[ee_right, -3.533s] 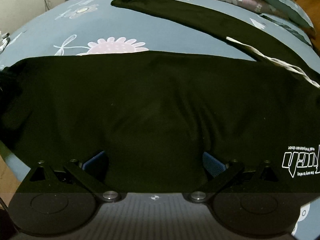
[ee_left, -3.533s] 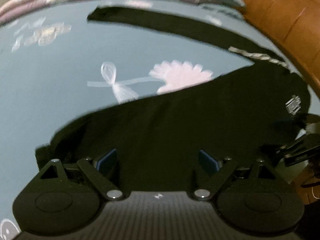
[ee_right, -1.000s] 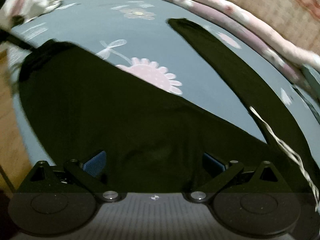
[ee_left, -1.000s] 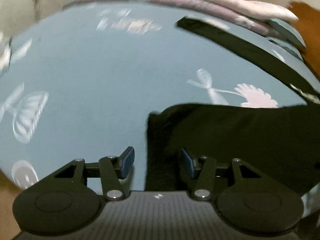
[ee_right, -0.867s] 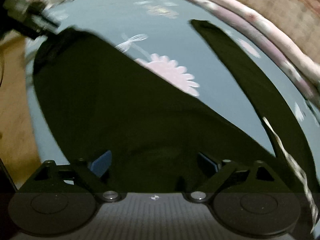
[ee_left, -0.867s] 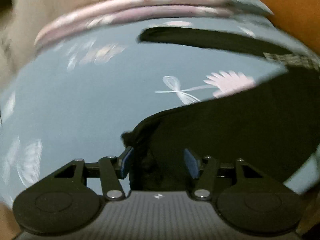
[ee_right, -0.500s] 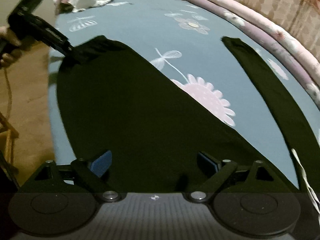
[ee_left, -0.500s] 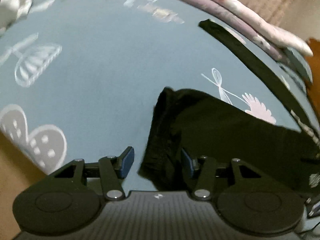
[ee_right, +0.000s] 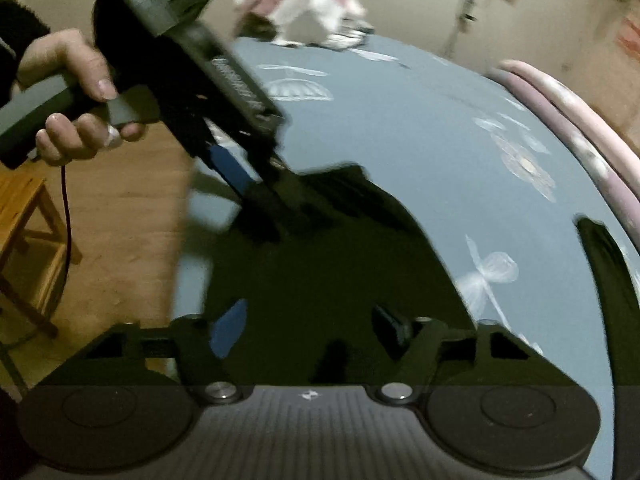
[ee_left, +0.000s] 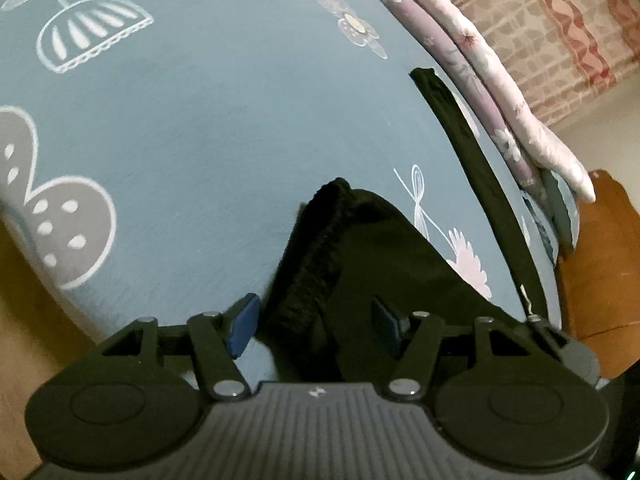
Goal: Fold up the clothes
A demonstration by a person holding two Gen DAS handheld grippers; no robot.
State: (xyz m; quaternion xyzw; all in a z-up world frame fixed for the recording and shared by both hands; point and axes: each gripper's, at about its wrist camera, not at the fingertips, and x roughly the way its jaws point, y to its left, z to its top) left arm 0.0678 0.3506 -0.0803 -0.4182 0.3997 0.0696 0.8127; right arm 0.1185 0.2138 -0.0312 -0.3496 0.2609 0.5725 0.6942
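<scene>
A black garment lies spread on the blue patterned bed sheet. Its ribbed end sits between the jaws of my left gripper. Those jaws are opening, and the blue pads stand clear of the cloth. In the right wrist view the same garment fills the space between the jaws of my right gripper, which are closing. I see no pad pressing the cloth there. A hand holds the left gripper at the garment's far corner. A long black strip lies further back.
Rolled pink and purple quilts line the far side of the bed. An orange-brown headboard stands at the right. Beside the bed's near edge are wooden floor and a wooden stool. A white and pink heap lies at the far end.
The right gripper has swung along the garment towards the left gripper, which now looms large in its view, and its jaws have narrowed. The left gripper has rolled and its jaws have widened a little.
</scene>
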